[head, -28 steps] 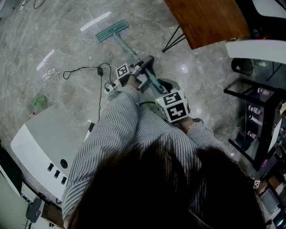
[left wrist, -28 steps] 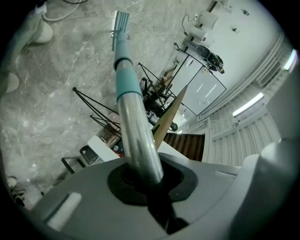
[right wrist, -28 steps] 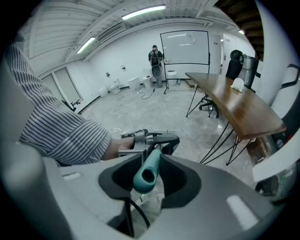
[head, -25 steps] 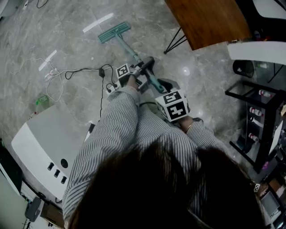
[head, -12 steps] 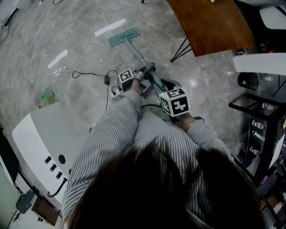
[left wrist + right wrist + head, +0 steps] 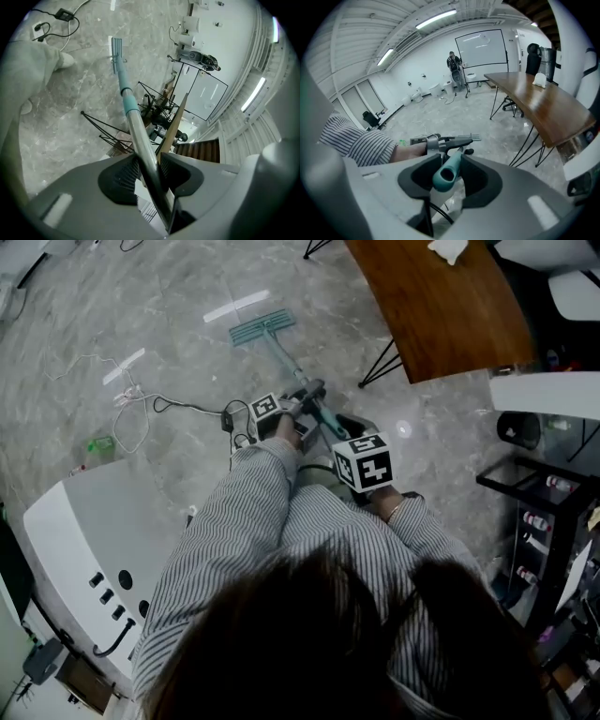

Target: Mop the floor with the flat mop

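Still the same grip as a second ago: both jaws stay clamped on the flat mop (image 6: 287,362), and what has changed is mostly my head view, which now takes in more of the wooden worktop (image 6: 441,306) and a white crumpled thing (image 6: 450,249) on it.

The left gripper (image 6: 146,171) has its jaws closed tight on the metal part of the handle, which runs between the pads and away toward the floor (image 6: 169,296). The right gripper (image 6: 450,172) grasps the teal end of the handle, its open tip facing that gripper's camera.

Beyond the left gripper the handle slopes down to the teal mop head (image 6: 262,326), lying flat on the grey marbled floor just beside a white tape strip (image 6: 236,306). A black cable (image 6: 187,407) trails across the floor to the left.
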